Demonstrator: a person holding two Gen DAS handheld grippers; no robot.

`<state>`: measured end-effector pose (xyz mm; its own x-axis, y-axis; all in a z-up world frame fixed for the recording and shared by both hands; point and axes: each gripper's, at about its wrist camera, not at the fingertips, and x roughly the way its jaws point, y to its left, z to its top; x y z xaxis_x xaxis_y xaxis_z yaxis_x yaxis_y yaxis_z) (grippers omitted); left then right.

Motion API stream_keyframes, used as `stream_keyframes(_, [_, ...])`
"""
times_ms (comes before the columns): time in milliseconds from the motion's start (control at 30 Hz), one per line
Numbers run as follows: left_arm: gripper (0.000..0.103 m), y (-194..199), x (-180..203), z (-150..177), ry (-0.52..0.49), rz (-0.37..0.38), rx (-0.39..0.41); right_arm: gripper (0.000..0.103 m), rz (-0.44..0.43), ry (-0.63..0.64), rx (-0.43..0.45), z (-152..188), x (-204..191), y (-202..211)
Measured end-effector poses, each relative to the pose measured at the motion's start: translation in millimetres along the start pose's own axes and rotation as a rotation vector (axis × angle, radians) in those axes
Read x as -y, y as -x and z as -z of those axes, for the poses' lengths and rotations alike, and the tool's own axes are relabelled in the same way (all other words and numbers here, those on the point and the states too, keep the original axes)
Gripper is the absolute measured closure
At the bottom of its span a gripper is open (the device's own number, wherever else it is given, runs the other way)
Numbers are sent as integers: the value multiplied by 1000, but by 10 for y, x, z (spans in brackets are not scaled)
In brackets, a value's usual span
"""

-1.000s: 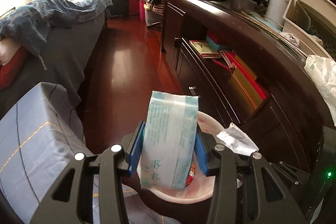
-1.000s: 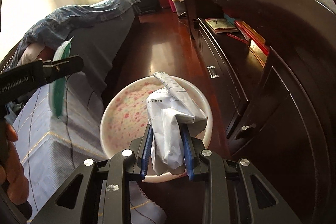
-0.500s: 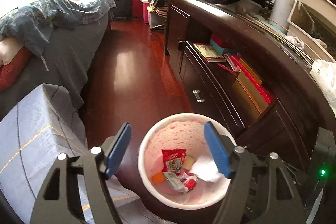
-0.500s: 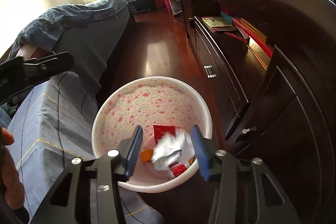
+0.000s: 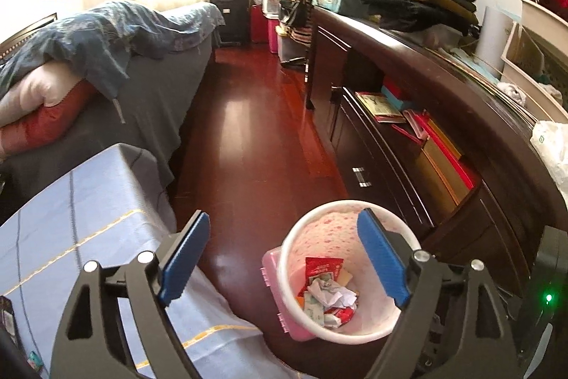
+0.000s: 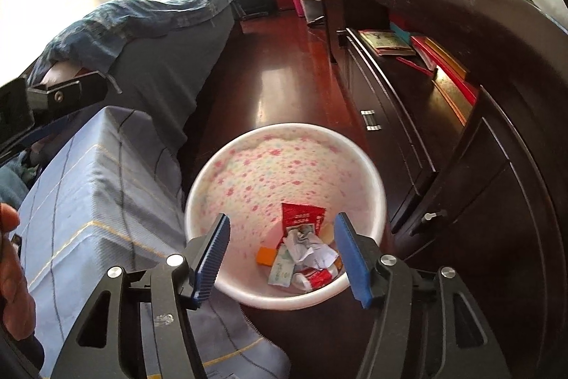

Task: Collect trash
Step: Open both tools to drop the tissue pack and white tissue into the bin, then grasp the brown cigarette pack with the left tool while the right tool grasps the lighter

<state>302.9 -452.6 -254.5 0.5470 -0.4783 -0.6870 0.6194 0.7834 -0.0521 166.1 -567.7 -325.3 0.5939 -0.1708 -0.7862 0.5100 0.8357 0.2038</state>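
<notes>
A white bin with a pink star pattern inside stands on the red wood floor. It holds several pieces of trash: a red packet, crumpled white paper, a green-white tissue pack and an orange piece. My left gripper is open and empty, above and to the left of the bin. My right gripper is open and empty above the bin's near rim. The left gripper's body shows in the right wrist view.
A table with a blue checked cloth lies left of the bin. A dark wooden dresser with books runs along the right. A bed with blue bedding stands at the left. A pink box sits beside the bin.
Both grippers opened and dropped their loads into the bin: the left let go of the tissue pack, the right the crumpled white wrapper. Both have since lifted back slightly.
</notes>
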Motion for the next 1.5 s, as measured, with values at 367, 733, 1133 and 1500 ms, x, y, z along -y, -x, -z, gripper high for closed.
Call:
stream_keyframes(367, [11, 633, -817, 212, 114, -155, 40, 29, -117, 156, -3, 187, -851, 287])
stream_keyframes(733, [9, 1199, -2107, 810, 305, -395, 1, 26, -269, 365, -41, 533, -1951, 482])
stream_keyframes(1133, [8, 1438, -3182, 1574, 590, -506, -80, 26, -354, 540, -76, 900, -2816, 625])
stream_keyframes(1500, [9, 1131, -3536, 1705, 658, -474, -92, 26, -340, 586, -95, 976, -3066, 592])
